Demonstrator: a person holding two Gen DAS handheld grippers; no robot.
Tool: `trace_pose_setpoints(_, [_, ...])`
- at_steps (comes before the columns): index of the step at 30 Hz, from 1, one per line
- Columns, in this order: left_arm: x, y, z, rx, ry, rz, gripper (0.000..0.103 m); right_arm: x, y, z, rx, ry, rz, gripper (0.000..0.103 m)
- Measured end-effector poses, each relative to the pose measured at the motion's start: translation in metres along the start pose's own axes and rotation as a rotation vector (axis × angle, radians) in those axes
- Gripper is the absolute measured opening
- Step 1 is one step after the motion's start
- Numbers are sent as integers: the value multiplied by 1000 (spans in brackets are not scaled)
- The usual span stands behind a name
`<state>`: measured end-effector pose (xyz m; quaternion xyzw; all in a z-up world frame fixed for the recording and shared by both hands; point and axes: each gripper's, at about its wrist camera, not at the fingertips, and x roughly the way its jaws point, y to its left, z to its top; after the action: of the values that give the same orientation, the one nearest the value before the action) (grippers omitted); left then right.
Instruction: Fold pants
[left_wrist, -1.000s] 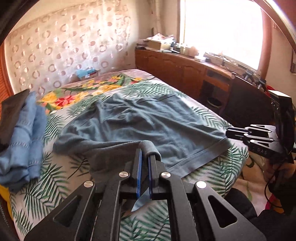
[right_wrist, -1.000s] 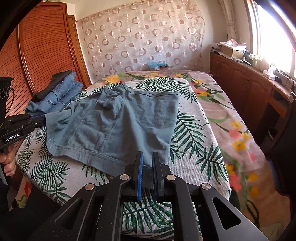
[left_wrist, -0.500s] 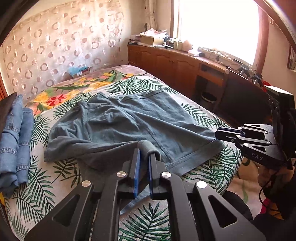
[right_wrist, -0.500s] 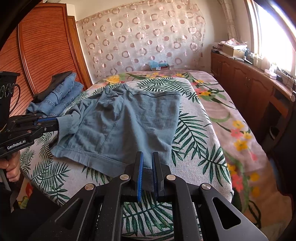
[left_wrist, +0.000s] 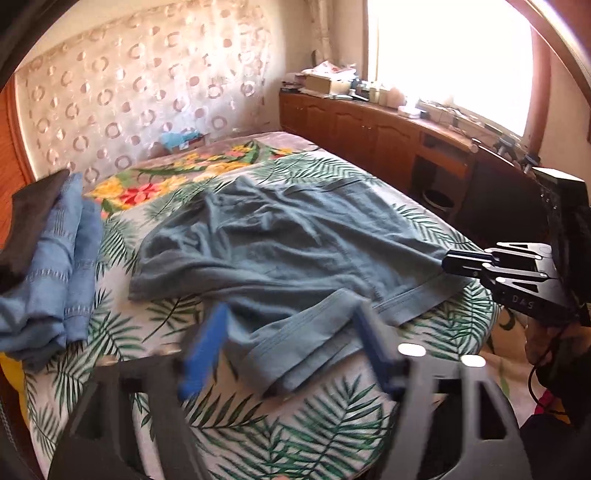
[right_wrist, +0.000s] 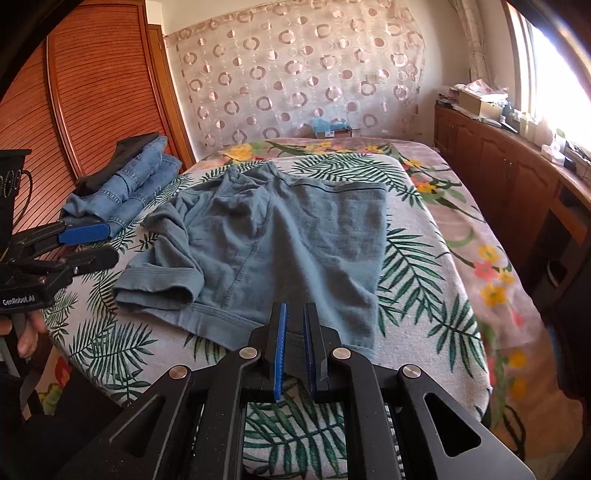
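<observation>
The pants, a pair of short grey-blue ones, lay spread on the leaf-print bed, near its front edge, waistband toward that edge and leg hems toward the far curtain. They were mostly flat, but not neatly so: the side toward the bed's left edge had bunched into a loose roll at the waistband corner, and wrinkles ran across that leg. The left gripper hung just above that rumpled corner with its jaws opening; the blue pads stood wide apart and blurred, cloth lay below and between them, and neither pad pressed on it, so that corner looked just let go. The right gripper was pinched on the waistband near the front edge, its jaws nearly together with a strip of hem caught between them. Judged from this, the work was at an early stage: the garment had been laid out and roughly straightened, but no clean fold showed, no leg lay over the other and nothing was doubled lengthwise. What seemed left was smoothing the bunched side, bringing one half over the other, then folding hem to waist. A stack of folded jeans sat by the bed's left edge, probably where finished pieces go.
</observation>
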<state>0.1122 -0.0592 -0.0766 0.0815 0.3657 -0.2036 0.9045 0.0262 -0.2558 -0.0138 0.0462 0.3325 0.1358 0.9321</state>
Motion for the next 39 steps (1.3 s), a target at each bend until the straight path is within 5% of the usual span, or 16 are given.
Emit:
trace_pose_setpoints(11, [6,29,-30,-53,45,43,82,29,30,9,-72,17,85,28])
trace_pose_setpoints(30, [23,33,-52,-63,107,42,82,73,56,18,-164,83,125,28])
trace_pose_setpoints(35, [23,33,-50,-55,104,54,82,76,60,22,-183,71,132,8])
trace_pose_setpoints(39, [23,33,-50,-56,103,56,82,69,58,23,-168,41,137,3])
